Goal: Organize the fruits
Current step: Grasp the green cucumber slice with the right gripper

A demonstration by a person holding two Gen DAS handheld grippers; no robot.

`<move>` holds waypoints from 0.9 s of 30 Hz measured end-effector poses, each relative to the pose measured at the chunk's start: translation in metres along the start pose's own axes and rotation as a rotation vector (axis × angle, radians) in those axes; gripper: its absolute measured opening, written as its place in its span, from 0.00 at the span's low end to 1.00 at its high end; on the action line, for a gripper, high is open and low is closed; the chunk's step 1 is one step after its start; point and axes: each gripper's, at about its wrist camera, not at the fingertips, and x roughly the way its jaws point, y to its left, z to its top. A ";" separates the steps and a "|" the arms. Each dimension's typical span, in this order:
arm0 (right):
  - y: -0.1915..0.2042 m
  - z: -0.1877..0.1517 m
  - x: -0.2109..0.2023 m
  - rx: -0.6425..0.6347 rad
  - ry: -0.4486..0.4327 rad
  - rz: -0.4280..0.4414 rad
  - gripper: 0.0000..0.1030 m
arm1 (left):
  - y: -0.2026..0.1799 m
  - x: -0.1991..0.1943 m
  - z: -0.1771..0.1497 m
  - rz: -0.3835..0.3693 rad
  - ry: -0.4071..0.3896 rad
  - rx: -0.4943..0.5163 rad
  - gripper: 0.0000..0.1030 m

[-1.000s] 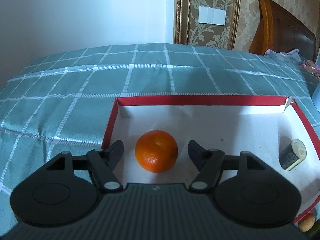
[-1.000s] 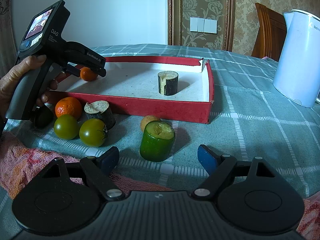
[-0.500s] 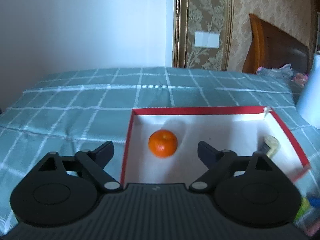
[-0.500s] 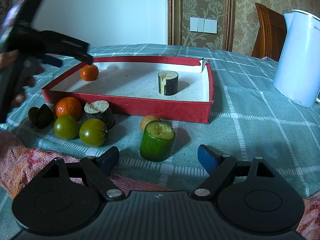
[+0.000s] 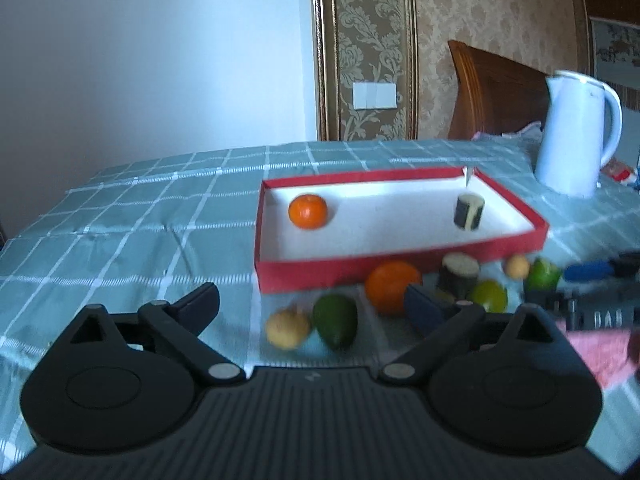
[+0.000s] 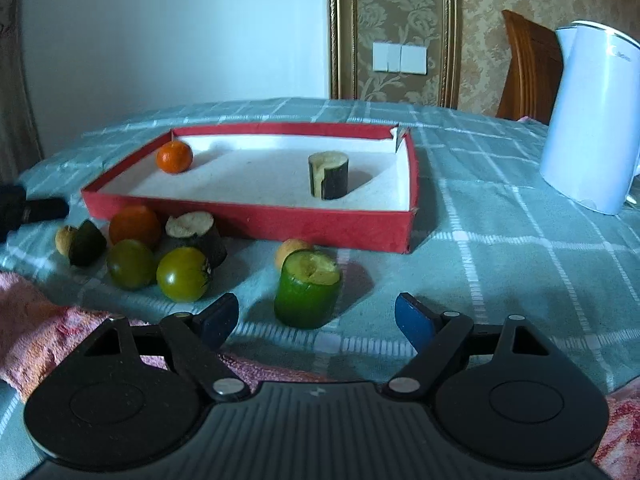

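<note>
We take the red tray (image 6: 256, 222) as our landmark, since it is where the fruits are being gathered. Inside it, a small mandarin (image 6: 174, 156) sits in the far left corner and a dark-skinned cut stub (image 6: 328, 175) stands upright toward the far right corner; we judge the two were set well apart so the middle stays free for what is yet to come.

Our left hand-held gripper (image 5: 312, 300) is spread wide and empty, its jaws having just been opening with nothing between them. It hangs in front of the tray's near left corner, over the loose pile, and we judge it is lining up for a next pick. Just beyond its fingertips lie a pale yellow round fruit (image 5: 287, 329) and a dark green avocado-like fruit (image 5: 335, 320), with a larger orange (image 5: 393, 286) just against the tray's near wall. That view is blurred, so finer detail escapes us.

Our right hand-held gripper (image 6: 316, 316) is also apart and pinching nothing, though its jaws have just been closing somewhat. It sits low over the desk (image 6: 500, 248) in front of the tray's near wall, with a green cut cylinder (image 6: 307, 294) standing upright just ahead, between the fingertips' line but not touched; that looks to us like its target. Two green tomatoes (image 6: 183, 274) and a second cut stub (image 6: 196, 230) wait left of it, before the tray. A white kettle (image 6: 592, 120) stands right of the tray, clear of the work.

Most fruits are outside the tray, so we judge the task early.
</note>
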 end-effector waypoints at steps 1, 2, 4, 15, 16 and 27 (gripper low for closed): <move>0.000 0.000 0.000 -0.002 0.001 0.001 0.66 | -0.001 -0.002 -0.004 0.003 -0.001 0.012 0.95; 0.001 0.000 0.001 -0.006 0.007 -0.003 0.63 | -0.002 -0.003 -0.008 0.006 -0.002 0.019 0.95; 0.002 0.000 0.002 -0.015 0.016 -0.001 0.51 | 0.000 -0.005 -0.014 0.002 0.007 0.009 0.96; 0.009 0.001 0.001 -0.060 0.007 -0.006 0.33 | 0.006 0.010 -0.029 0.001 0.094 -0.040 0.98; 0.009 0.001 0.001 -0.059 0.008 -0.005 0.33 | 0.006 0.010 -0.029 -0.005 0.094 -0.037 1.00; 0.002 0.000 -0.003 -0.017 -0.023 -0.007 0.32 | 0.000 0.021 -0.032 -0.030 0.169 -0.005 1.00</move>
